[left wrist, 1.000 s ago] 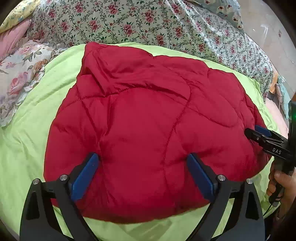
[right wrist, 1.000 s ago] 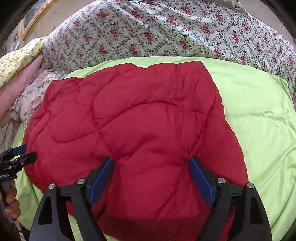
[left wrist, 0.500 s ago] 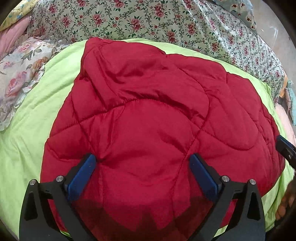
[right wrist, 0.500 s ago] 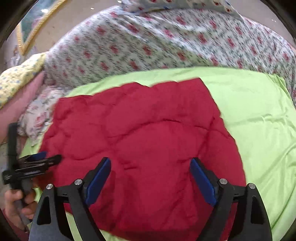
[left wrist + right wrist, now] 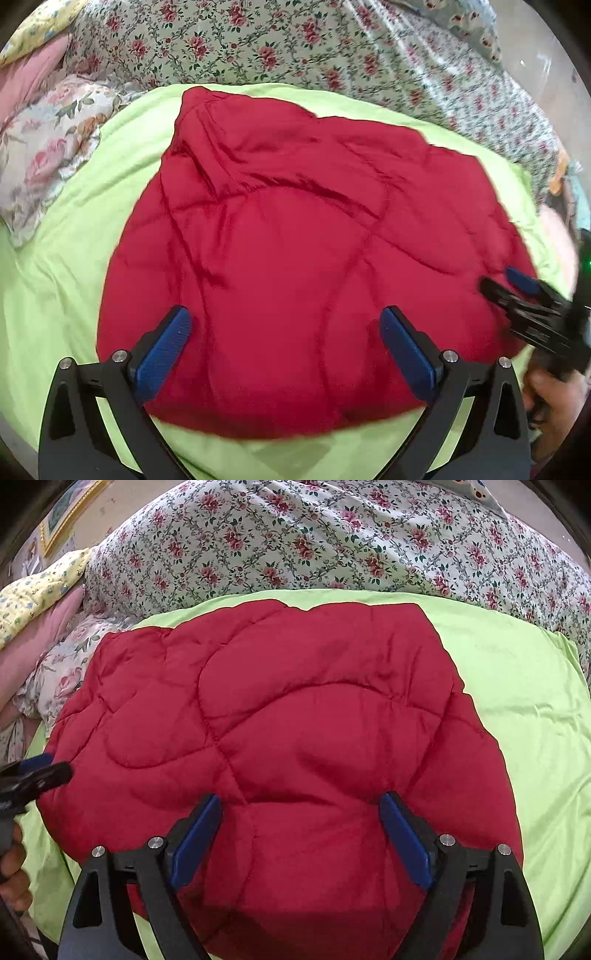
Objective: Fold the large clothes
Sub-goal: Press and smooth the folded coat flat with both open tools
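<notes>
hovering over the red quilted jacket (image 5: 295, 258), left gripper (image 5: 284, 332) and right gripper (image 5: 299, 819) gape wide, gripping nothing.

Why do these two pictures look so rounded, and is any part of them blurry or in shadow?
Both views come through a fisheye lens, so edges bulge and corners go black. In the left wrist view the other tool and the flowered bedspread at the right are smeared with motion blur. In the right wrist view the red quilted garment is sharp, with a dark shadow across its near edge under the tool.
</notes>
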`<state>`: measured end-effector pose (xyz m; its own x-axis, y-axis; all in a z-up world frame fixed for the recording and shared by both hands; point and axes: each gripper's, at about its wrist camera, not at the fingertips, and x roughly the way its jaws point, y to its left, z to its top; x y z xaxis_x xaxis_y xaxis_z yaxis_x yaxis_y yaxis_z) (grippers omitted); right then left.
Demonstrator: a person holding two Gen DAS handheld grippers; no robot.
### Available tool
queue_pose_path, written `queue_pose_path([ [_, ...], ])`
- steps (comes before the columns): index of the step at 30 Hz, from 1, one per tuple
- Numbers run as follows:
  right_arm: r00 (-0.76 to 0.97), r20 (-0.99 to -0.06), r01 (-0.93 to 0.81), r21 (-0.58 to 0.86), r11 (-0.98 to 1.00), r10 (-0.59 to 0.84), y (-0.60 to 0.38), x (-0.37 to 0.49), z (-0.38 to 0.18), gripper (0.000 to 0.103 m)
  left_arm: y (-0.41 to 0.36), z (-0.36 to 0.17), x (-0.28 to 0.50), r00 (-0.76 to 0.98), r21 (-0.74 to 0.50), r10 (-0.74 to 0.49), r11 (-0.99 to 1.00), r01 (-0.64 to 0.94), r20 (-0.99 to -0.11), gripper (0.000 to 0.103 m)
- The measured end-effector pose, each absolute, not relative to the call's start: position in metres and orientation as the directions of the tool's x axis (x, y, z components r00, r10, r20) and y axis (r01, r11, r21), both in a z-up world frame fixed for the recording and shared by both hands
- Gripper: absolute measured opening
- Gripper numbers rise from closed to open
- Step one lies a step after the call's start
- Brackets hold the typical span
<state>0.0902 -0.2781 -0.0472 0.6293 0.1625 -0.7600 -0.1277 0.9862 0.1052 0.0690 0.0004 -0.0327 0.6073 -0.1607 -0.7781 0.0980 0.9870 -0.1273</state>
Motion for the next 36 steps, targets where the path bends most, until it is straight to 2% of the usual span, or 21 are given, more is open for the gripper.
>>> queue_pose_path([
  [5,0.638,-0.754,-0.123,0.103,0.987,0.158,-0.277,0.090,-0.049,0.088,-0.012,-0.029,0.052,0.613,-0.076,-0.119,0.992,0.096,-0.781,0.103],
  [14,0.634,-0.756,-0.110,0.120,0.987,0.163,-0.278,0.081,-0.039,0.088,-0.002,-0.033,0.054,0.594,-0.054,-0.069,0.998,0.043,-0.802,0.103],
  [20,0.682,-0.702,-0.182,0.110,0.977,0.206,-0.253,0.038,-0.013,0.090,-0.012,-0.044,0.055,0.586,-0.027,-0.049,0.999,0.047,-0.809,0.103],
  [24,0.652,-0.743,-0.179,0.045,0.983,0.152,-0.241,0.043,-0.034,0.089,-0.015,-0.048,0.057,0.590,-0.006,-0.036,0.999,0.053,-0.807,0.103],
  [36,0.641,-0.760,-0.091,0.067,0.994,0.110,-0.271,0.076,-0.051,0.090,-0.010,-0.058,0.085,0.599,-0.010,-0.043,0.998,0.058,-0.800,0.103],
])
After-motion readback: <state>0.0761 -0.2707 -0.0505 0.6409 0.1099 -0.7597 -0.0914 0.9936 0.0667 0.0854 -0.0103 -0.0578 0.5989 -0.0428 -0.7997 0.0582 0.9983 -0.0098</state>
